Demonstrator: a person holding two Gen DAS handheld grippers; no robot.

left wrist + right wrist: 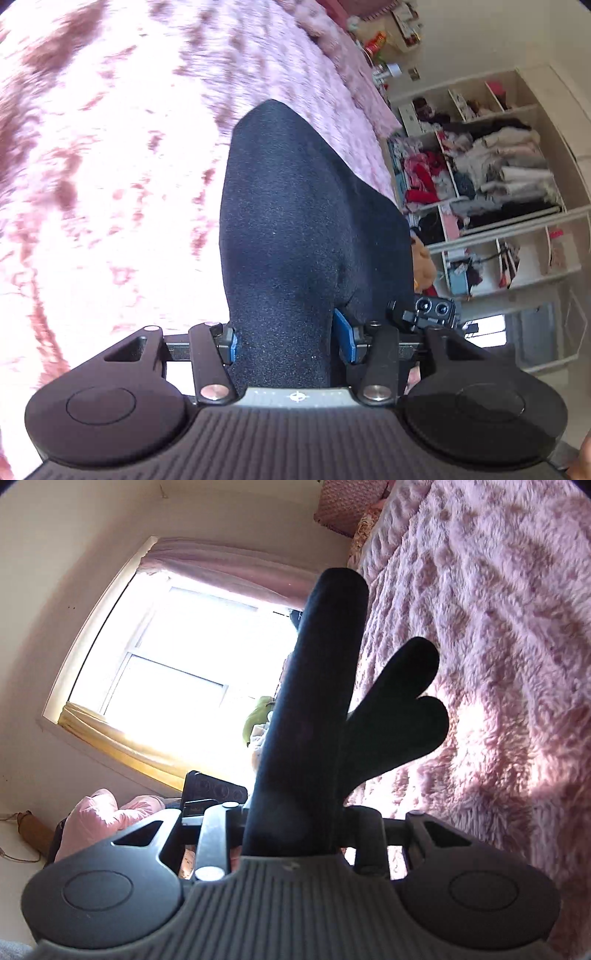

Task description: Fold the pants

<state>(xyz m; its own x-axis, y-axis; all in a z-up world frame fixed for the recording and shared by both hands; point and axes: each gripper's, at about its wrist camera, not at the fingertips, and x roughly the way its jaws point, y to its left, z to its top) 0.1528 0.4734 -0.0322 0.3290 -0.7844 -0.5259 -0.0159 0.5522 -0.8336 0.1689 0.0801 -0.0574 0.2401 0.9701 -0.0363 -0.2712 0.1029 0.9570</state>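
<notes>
The pants (295, 206) are dark navy, soft fabric. In the left wrist view my left gripper (288, 338) is shut on a thick bunch of them; the cloth rises from between the blue pads (345, 336) and hangs above the pink bed. In the right wrist view my right gripper (291, 823) is shut on another part of the pants (314, 701); a long dark column of cloth stands up from the jaws, and two rounded folds stick out to the right. The right fingertips are hidden by the cloth.
A fluffy pink blanket (110, 166) covers the bed (498, 627) under both grippers. An open white wardrobe (491, 177) full of clothes stands beyond the bed. A bright window (177, 664) with pink curtain and pink cushions (107, 816) lie on the other side.
</notes>
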